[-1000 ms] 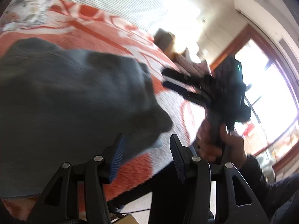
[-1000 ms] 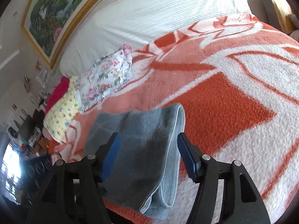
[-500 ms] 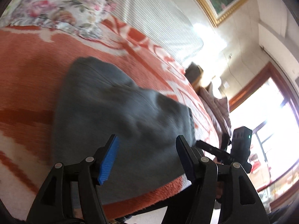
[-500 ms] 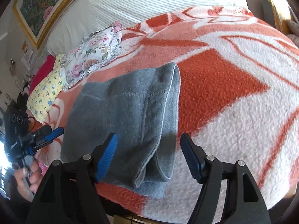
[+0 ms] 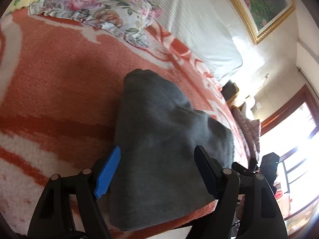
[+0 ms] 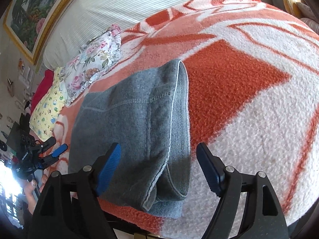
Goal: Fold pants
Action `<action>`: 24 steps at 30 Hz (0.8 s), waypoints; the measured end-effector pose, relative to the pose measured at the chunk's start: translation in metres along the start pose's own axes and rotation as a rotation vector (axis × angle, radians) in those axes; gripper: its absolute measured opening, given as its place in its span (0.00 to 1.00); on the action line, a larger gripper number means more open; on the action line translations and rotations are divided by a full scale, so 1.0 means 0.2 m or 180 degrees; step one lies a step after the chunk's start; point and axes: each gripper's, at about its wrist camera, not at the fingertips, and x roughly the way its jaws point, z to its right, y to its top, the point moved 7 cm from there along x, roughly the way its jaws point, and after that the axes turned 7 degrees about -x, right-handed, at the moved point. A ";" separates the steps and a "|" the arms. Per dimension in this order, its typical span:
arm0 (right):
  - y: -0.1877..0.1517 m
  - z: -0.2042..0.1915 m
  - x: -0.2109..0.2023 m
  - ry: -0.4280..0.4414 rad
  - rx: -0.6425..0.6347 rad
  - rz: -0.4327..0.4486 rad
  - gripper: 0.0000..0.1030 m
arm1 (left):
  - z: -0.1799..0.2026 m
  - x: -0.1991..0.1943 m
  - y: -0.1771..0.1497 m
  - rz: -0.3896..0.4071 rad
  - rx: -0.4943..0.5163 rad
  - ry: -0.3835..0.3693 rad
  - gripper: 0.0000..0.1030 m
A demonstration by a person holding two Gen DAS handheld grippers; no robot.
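Grey pants (image 6: 135,127) lie folded into a compact bundle on the orange-and-white blanket (image 6: 235,83) covering the bed, at the blanket's near edge. All positions below are taken relative to the pants.

Left claw (image 5: 157,171): jaws apart, nothing between the pads. Blue pad sits off the pants' left edge, black pad over their right part; the bundle shows through the gap. Contact with the fabric cannot be judged from this angle. Claw points along the bundle toward the headboard side. In the right wrist view the same left claw (image 6: 50,149) sits beside the pants' left edge, off the fabric, held by the person's left hand (image 6: 36,187) low at the bed's side.

Right claw (image 6: 159,167): jaws apart, empty. It hangs above the near end of the pants, blue pad over the grey fabric, black pad over bare blanket just right of the ribbed waistband fold. It appears to be apart from the cloth. In the left wrist view only its dark body (image 5: 267,169) shows, beyond the pants' right corner; its fingers are hidden there.

Past the far end of the pants: a floral pillow (image 6: 95,59) and, left of it, a yellow printed cloth (image 6: 49,109). A gold-framed painting (image 5: 259,6) hangs on the wall beyond.
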 end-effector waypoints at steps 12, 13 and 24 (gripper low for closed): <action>0.02 0.01 0.08 0.0099 0.0042 -0.0073 0.77 | -0.11 0.21 -0.02 -0.0453 0.0019 0.0245 0.80; 0.02 0.02 0.09 0.0126 0.0051 -0.0071 0.77 | -0.11 0.22 -0.01 -0.0490 -0.0002 0.0228 0.80; 0.04 0.07 0.17 0.0616 0.0417 0.0084 0.78 | -0.07 0.38 0.00 -0.0595 -0.0335 -0.0243 0.79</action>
